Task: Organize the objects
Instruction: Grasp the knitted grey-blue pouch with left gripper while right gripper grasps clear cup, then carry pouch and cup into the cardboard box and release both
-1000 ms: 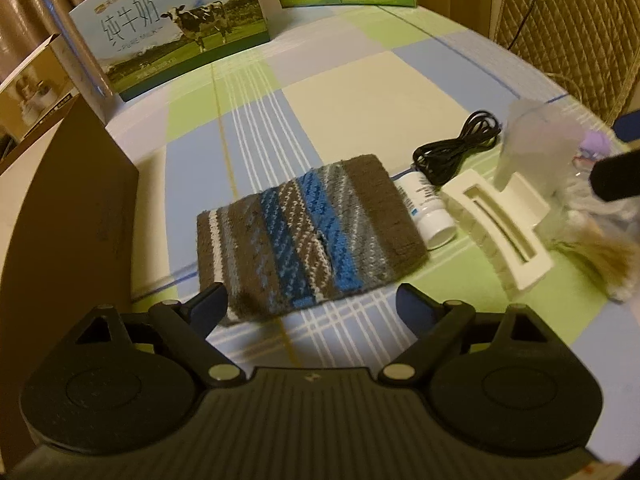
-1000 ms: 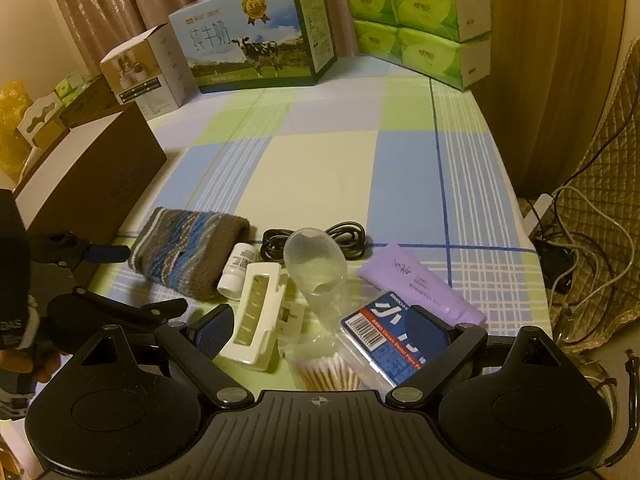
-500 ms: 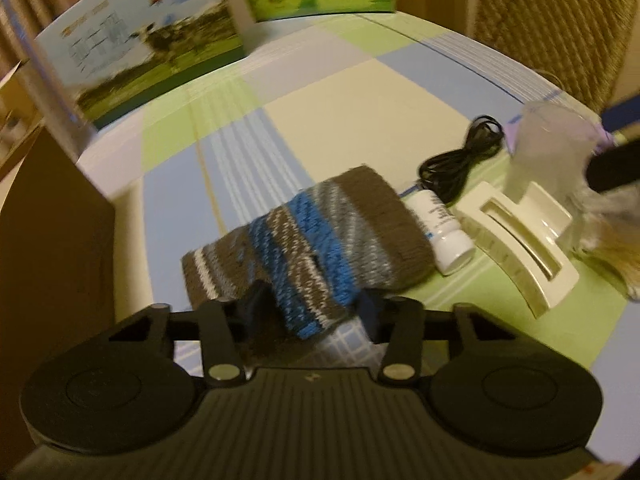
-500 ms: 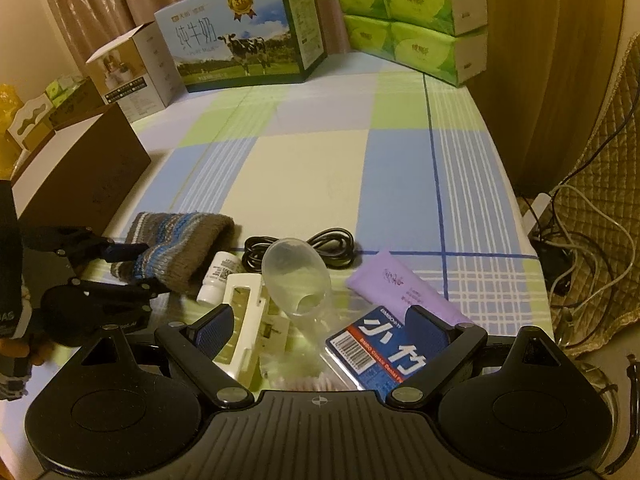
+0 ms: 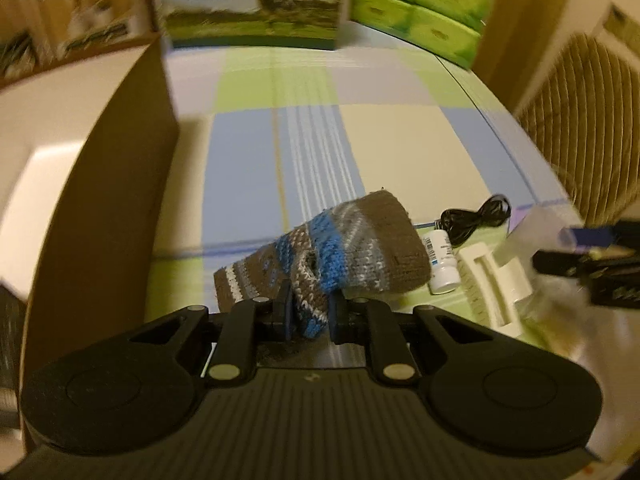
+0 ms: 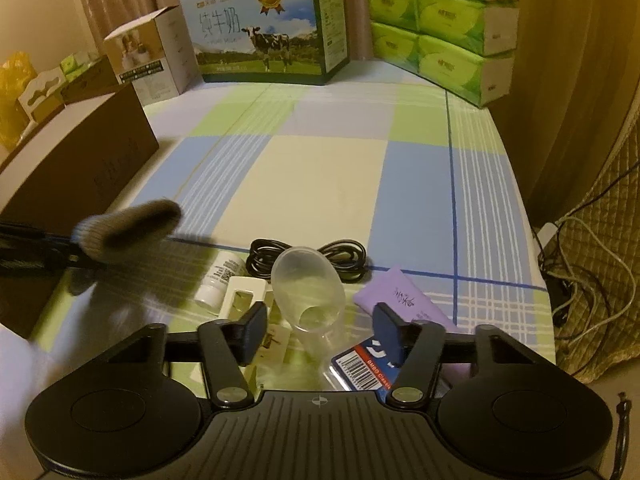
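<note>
**Knitted pouch pinched, cup between the other jaws**

My left gripper (image 5: pixel 310 314) is clamping the near edge of one knitted pouch (image 5: pixel 340 252), striped brown, blue and grey, and is holding it off the checked tablecloth (image 6: pixel 320 176) beside the brown cardboard box (image 5: pixel 120 184), whose inside I cannot see. My right gripper (image 6: pixel 320 330) is closing around one clear plastic cup (image 6: pixel 308 288), pads not touching it. Around it are lying one white bottle (image 6: pixel 218 278), one black cable (image 6: pixel 308 258), one purple tube (image 6: pixel 404 302)

Milk carton (image 6: pixel 264 28) beside green tissue packs (image 6: pixel 440 28) at far table edge; cables (image 6: pixel 580 256), possibly chargers, on floor.
</note>
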`<state>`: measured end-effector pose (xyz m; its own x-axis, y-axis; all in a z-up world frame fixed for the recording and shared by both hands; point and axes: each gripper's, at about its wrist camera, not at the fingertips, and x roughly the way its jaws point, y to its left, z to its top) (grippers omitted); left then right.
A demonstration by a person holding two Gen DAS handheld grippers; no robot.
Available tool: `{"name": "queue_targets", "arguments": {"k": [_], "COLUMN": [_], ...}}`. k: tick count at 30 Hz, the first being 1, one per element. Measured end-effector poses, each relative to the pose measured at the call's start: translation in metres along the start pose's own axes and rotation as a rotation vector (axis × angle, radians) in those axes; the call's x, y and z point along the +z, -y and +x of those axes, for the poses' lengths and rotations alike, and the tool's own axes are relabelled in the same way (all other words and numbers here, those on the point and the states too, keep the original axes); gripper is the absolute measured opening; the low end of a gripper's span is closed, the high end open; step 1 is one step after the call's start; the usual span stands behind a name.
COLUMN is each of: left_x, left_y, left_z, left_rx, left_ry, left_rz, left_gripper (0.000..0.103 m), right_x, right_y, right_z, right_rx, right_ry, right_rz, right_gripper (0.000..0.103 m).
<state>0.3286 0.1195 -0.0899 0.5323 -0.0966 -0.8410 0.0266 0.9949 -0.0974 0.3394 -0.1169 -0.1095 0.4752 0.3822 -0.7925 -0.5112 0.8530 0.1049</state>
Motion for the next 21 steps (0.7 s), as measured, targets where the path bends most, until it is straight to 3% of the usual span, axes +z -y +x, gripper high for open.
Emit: {"name": "queue_targets", "arguments": {"k": [5,21], "left_x": [-0.007,-0.031], "left_y": [-0.008,-0.008], "left_z": [-0.017,-0.071], "left_rx": [-0.027,-0.05], "left_ry": [-0.026,0.048], "left_rz": [-0.102,-0.155], "left_gripper": [0.013,0.012], "right_x": [0.0,0.002], "right_y": [-0.003,-0.033], "right_z": [0.007,-0.034], "right_rx": [-0.01,-0.013], "right_ry": [-0.007,0.085], "right_rz": [-0.035,-0.12], "right_gripper": [0.031,0.031]}}
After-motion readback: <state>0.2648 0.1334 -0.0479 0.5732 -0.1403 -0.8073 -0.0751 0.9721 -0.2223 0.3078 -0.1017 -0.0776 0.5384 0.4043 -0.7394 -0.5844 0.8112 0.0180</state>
